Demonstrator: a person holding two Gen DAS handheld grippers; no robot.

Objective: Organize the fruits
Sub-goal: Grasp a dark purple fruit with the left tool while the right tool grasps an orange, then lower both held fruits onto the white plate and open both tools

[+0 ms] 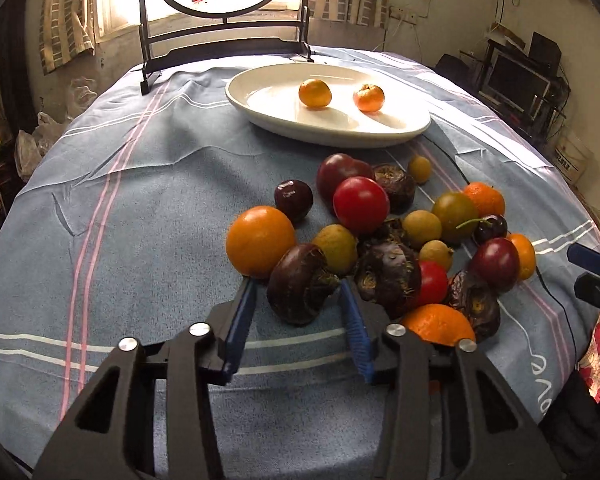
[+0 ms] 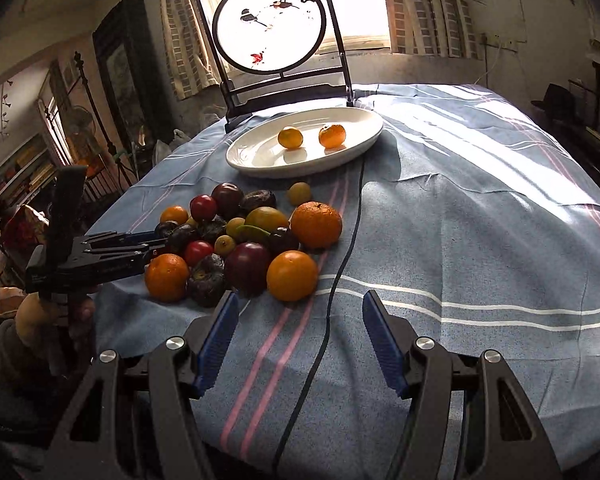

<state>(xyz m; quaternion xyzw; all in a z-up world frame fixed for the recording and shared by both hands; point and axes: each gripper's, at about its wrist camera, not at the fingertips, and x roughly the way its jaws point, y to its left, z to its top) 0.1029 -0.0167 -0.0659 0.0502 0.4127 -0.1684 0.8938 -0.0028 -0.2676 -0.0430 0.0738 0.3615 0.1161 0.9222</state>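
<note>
Here, orange [image 1: 260, 241] and fruit pile [image 1: 388, 272] crowd water chestnut [image 1: 300, 290].

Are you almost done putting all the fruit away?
Not yet. Two small oranges already sit on the white plate. The left gripper is around a dark water chestnut. The right gripper is open and empty. The pile of fruit is still on the tablecloth.
</note>
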